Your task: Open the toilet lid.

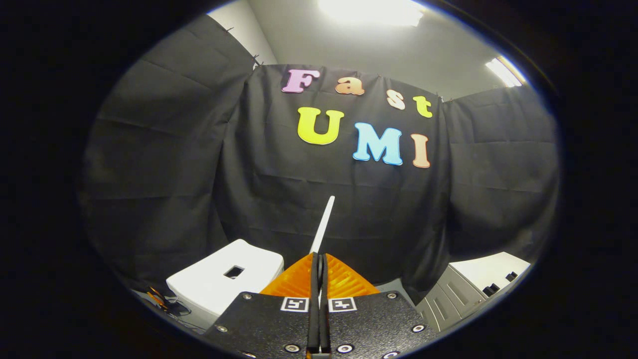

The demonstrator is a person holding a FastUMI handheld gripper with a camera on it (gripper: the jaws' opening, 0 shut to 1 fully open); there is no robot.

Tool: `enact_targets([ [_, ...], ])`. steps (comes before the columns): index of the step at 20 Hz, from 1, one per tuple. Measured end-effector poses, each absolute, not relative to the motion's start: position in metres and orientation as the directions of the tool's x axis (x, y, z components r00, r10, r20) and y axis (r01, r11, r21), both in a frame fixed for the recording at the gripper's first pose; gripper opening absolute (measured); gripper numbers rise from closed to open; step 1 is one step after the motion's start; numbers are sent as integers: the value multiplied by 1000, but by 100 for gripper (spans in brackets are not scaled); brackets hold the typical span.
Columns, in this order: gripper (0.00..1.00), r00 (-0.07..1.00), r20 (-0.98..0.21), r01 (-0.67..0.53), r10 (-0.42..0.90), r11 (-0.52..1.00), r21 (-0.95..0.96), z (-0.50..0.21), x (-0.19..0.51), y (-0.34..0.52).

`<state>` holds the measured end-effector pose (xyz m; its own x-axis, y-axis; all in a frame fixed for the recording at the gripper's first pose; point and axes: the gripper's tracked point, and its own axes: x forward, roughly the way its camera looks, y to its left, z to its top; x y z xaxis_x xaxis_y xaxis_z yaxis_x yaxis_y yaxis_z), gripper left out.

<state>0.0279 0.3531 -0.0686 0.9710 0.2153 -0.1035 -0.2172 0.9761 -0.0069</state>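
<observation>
1. Two orange fingers [299, 276] of the gripper [319, 259] were pressed together, with only a thin dark seam between them.
2. Rising from that seam, a thin white edge [323, 224] stood nearly upright, leaning slightly to the right, and was seen edge-on against the black cloth wall [249, 189].
3. This edge appeared to be the toilet lid, pinched between both fingers; the point of contact was hidden by the fingertips, so the grip could not be confirmed beyond doubt.
4. Black gripper plates [269, 324] with bolts and two small square markers [294, 304] sat behind the fingers.
5. Left of the fingers and just beyond them, a white toilet tank [224, 284] was noted, with a dark rectangular recess [234, 271] in its top.
6. Beside the tank's lower left, some tangled cables [164, 301] lay in shadow; detail was poor.
7. Right of the fingers, well apart from them, a grey-white cabinet [463, 294] stood with small dark objects [498, 284] on its top.
8. Overhead, two ceiling lights [371, 11] were lit above the cloth.
</observation>
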Motion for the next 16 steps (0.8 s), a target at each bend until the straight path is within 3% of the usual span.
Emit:
enact_targets([
  [16,0,941,-103,-323,323,946,25,-57,17,424],
])
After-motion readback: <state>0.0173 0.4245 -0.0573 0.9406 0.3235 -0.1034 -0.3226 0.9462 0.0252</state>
